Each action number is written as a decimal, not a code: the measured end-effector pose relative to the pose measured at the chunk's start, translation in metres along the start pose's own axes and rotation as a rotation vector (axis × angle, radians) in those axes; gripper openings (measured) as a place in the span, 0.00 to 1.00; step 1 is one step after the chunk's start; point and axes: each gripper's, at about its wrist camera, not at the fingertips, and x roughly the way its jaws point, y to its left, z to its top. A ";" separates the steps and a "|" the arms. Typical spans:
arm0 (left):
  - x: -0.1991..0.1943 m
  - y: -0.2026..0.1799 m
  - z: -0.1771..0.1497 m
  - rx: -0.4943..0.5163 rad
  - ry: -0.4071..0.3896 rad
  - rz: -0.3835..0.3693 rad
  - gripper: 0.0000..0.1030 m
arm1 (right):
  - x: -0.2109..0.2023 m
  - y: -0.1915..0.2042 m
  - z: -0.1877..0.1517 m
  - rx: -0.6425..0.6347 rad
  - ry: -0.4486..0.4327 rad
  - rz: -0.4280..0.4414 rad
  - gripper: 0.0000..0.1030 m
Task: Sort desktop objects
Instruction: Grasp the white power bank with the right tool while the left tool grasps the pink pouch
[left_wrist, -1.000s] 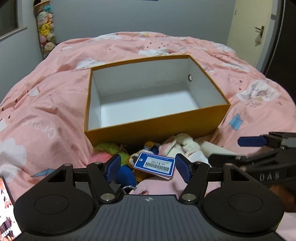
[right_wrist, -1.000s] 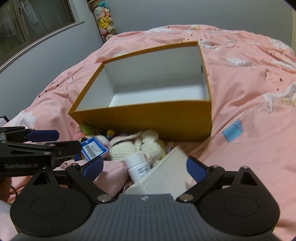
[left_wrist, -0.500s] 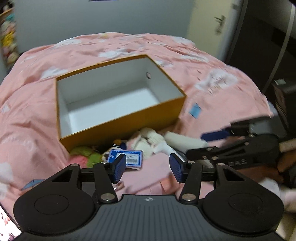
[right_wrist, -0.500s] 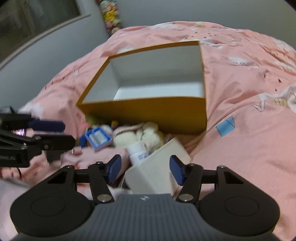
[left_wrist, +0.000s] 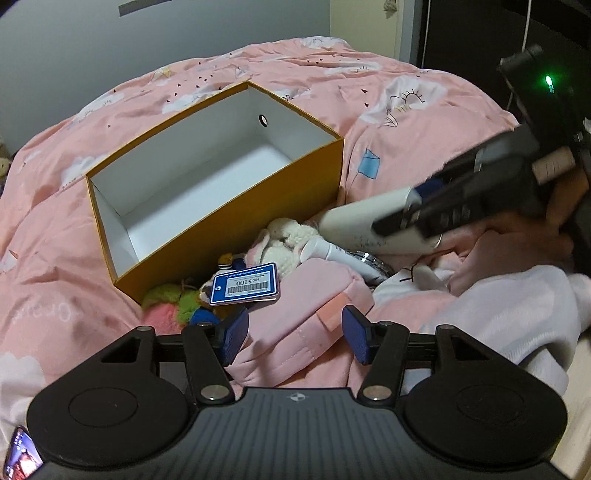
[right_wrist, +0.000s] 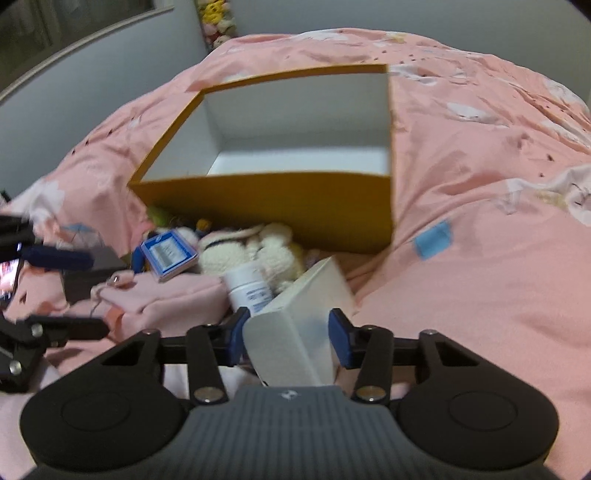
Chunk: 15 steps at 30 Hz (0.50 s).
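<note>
Left wrist view: the left gripper (left_wrist: 294, 334) has its jaws parted with nothing between them, hanging over a fold of pink padded fabric (left_wrist: 295, 295). Just beyond the left jaw lies a blue-bordered card with a barcode label (left_wrist: 245, 284), resting on a heap of small plush toys. Further ahead sits the open orange cardboard box with white inside (left_wrist: 207, 192), on the pink patterned bedspread (left_wrist: 424, 103). Off to the right of the jaws, the right gripper (left_wrist: 413, 206) clasps a white rectangular box (left_wrist: 364, 218) (motion-blurred).

Right wrist view: the right gripper (right_wrist: 287, 338) has its jaws closed on the white rectangular box (right_wrist: 295, 317), one blue pad on each side. Just ahead of the left jaw lies a small white labelled bottle (right_wrist: 248, 285), and beyond it a cream knitted plush toy (right_wrist: 255, 247) against the orange box's (right_wrist: 280, 206) front wall. The barcode card (right_wrist: 168, 254) lies left of the toy.
</note>
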 end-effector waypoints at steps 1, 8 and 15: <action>0.000 0.000 0.000 0.006 0.004 0.000 0.64 | -0.002 -0.004 0.001 0.002 -0.006 -0.016 0.45; 0.014 -0.006 -0.007 0.067 0.070 -0.005 0.67 | 0.011 -0.013 0.008 -0.024 0.046 -0.023 0.45; 0.035 -0.011 -0.010 0.107 0.110 0.074 0.71 | 0.037 -0.009 0.031 -0.154 0.131 -0.014 0.45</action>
